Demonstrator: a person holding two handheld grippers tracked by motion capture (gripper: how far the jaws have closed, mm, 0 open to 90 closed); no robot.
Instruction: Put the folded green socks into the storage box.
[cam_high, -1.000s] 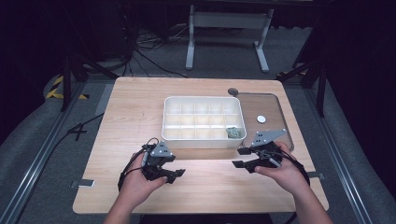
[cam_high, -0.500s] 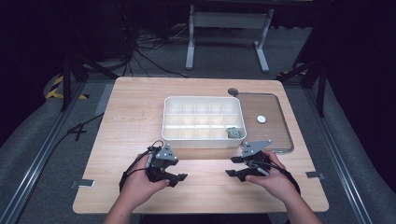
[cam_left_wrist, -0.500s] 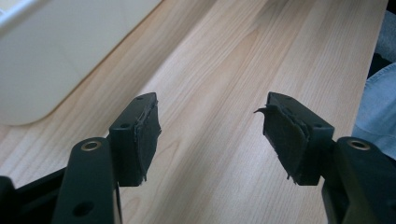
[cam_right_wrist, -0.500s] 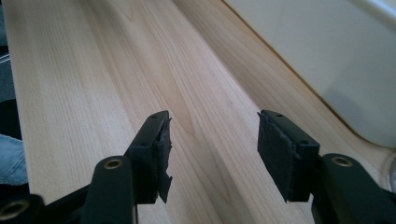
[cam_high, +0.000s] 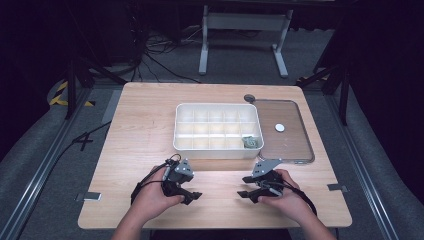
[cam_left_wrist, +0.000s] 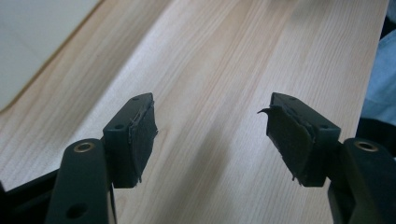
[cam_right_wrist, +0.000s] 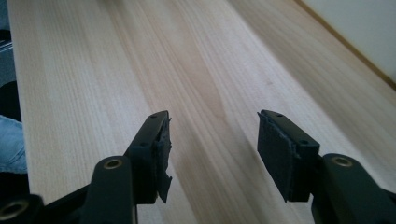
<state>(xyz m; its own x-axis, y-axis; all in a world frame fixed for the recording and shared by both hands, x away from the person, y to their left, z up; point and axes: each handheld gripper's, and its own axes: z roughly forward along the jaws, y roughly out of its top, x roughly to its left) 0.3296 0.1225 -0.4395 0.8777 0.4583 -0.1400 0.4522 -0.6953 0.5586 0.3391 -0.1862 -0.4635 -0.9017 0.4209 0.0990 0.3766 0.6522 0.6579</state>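
My left gripper (cam_high: 193, 196) rests low over the near part of the wooden table (cam_high: 145, 125), pointing right. Its jaws have just been opening and stand open (cam_left_wrist: 210, 112), with only bare wood between the pads. My right gripper (cam_high: 244, 187) faces it from the right, held low over the table, also open (cam_right_wrist: 212, 126) with nothing between its pads. A white compartment box (cam_high: 215, 150) sits beyond both grippers at the table's middle. A small grey-green object (cam_high: 248, 142) lies in its front right compartment.
To the right of the box lies a clear flat lid (cam_high: 295, 145) with a small white disc (cam_high: 279, 128) on it. A dark round piece (cam_high: 249, 98) sits at the lid's far left corner. The box wall shows in the left gripper view (cam_left_wrist: 32, 37) and in the right gripper view (cam_right_wrist: 359, 28).
The right hand has come down and moved left and nearer the table's front edge. The left hand has stayed about where it was.
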